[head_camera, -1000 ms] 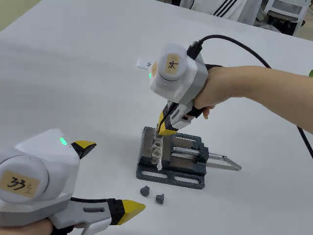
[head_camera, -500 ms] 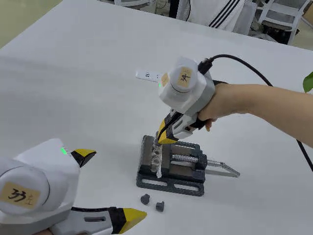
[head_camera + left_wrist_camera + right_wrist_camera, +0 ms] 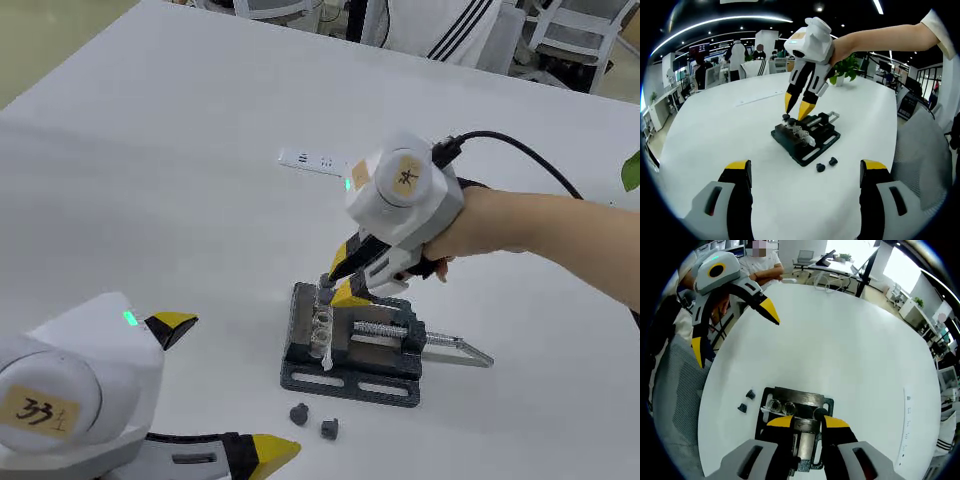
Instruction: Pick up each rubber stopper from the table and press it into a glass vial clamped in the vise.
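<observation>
Two loose stoppers lie on the table, first stopper and second stopper. They sit ahead of the left gripper, within its gap and toward one jaw. Both are short stubs, too small to tell their long axes.

Left gripper: jaws wide apart, empty, held low and roughly level. Judged the nearer tool for the next pick.

Right gripper: points steeply down over the vise, tips at the far end of the vial row. Its jaws are a little apart, clamped on nothing visible. A seated stopper shows dark just beyond one tip. The open vials stand mouth-up beyond the other tip. The loose pair lies past the vise base, well off these jaws.
</observation>
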Available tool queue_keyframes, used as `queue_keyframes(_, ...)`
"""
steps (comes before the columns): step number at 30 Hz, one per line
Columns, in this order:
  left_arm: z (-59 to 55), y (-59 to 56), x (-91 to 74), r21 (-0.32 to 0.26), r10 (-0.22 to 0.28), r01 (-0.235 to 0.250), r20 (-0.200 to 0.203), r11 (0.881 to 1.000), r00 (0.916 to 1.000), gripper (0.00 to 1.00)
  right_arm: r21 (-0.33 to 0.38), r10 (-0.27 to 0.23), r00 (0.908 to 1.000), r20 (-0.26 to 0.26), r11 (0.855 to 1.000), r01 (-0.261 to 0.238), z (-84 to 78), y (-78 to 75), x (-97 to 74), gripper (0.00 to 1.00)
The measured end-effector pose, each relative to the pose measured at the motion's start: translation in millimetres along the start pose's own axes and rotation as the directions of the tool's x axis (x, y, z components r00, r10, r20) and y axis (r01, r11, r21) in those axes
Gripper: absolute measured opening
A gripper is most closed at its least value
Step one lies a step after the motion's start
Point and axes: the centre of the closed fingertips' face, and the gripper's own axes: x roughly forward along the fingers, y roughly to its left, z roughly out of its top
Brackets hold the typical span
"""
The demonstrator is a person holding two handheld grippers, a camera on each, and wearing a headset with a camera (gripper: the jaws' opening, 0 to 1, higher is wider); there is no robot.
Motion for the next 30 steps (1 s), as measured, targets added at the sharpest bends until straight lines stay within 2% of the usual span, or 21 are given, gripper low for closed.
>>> queue_keyframes(5, 1.4, 0.1, 1.2, 0.005, -0.001, 0.001, 0.001, 1.000, 1.0000, 0.88, 0.022, -0.003, 0.9997, 0.024, 1.000, 0.002, -4.1, 2.7, -6.9, 0.20)
queue_keyframes(13, 0.8, -0.9, 1.2, 0.009, -0.003, 0.003, -0.003, 1.000, 1.0000, 0.88, 0.046, -0.019, 0.9964, 0.083, 0.999, 0.015, -3.1, 23.6, -13.5, 0.32)
queue_keyframes(16, 0.9, -0.6, -0.2, 0.009, -0.002, 0.002, 0.000, 1.000, 1.0000, 0.88, 0.087, -0.028, 0.9897, 0.141, 0.996, 0.016, 2.3, 37.4, -15.4, 0.32)
queue_keyframes(18, 0.1, -0.3, -0.6, 0.010, -0.002, 0.002, -0.002, 1.000, 1.0000, 0.88, 0.085, -0.032, 0.9879, 0.152, 0.996, 0.019, 1.7, 45.2, -16.6, 0.32)
queue_keyframes(23, -1.1, -0.3, -1.9, 0.017, -0.001, 0.001, -0.006, 1.000, 1.0000, 0.88, 0.136, -0.045, 0.9786, 0.201, 0.991, 0.018, 2.2, 67.8, -15.5, 0.31)
queue_keyframes(30, -2.8, -1.8, -2.6, 0.021, -0.001, 0.002, -0.009, 1.000, 1.0000, 0.88, 0.209, -0.059, 0.9638, 0.260, 0.978, 0.003, 1.3, 101.5, -4.7, 0.29)
